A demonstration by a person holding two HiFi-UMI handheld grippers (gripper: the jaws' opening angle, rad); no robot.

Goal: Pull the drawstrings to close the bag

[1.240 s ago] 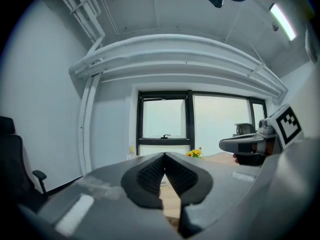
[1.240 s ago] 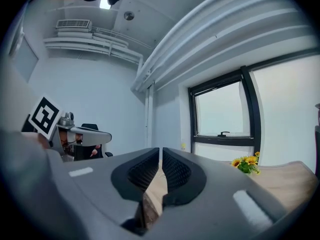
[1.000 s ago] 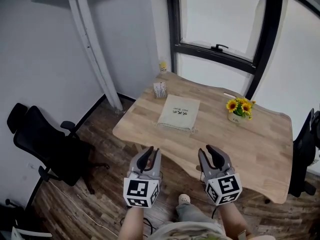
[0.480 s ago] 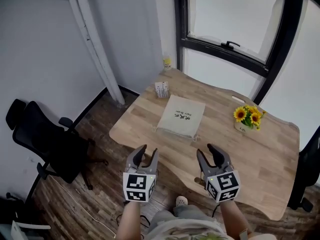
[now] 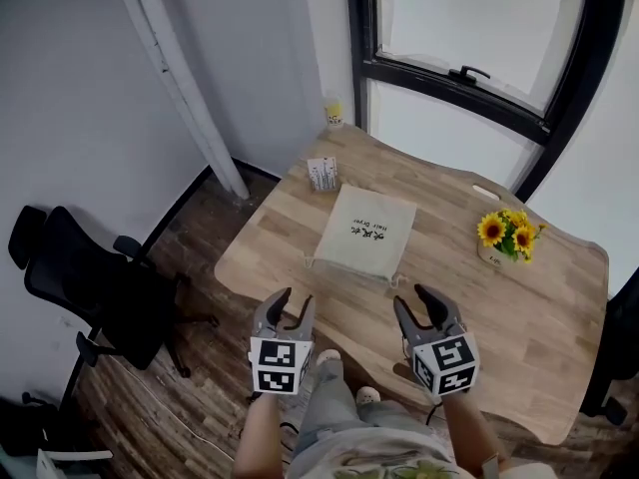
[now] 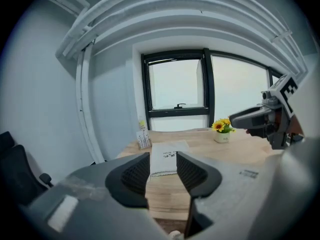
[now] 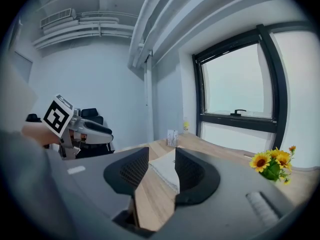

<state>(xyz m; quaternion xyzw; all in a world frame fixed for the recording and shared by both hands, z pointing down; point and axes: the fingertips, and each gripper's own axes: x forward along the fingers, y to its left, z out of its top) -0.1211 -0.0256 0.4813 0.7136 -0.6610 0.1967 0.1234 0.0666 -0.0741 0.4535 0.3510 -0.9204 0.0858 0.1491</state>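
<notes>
- I hold two grippers: my left gripper (image 5: 293, 302) and my right gripper (image 5: 414, 302).
- One beige drawstring bag (image 5: 365, 232), with print on its face.
- One wooden table (image 5: 499, 297).
- One pot of sunflowers (image 5: 508, 238).
- One small white box (image 5: 320, 174) on the table's far corner.
- One small yellow container (image 5: 334, 114) on the window ledge.
- Two black office chairs: one chair (image 5: 80, 287) on my left, a second chair (image 5: 621, 357) cut off at the right edge.
- One window handle (image 5: 469, 73).
</notes>
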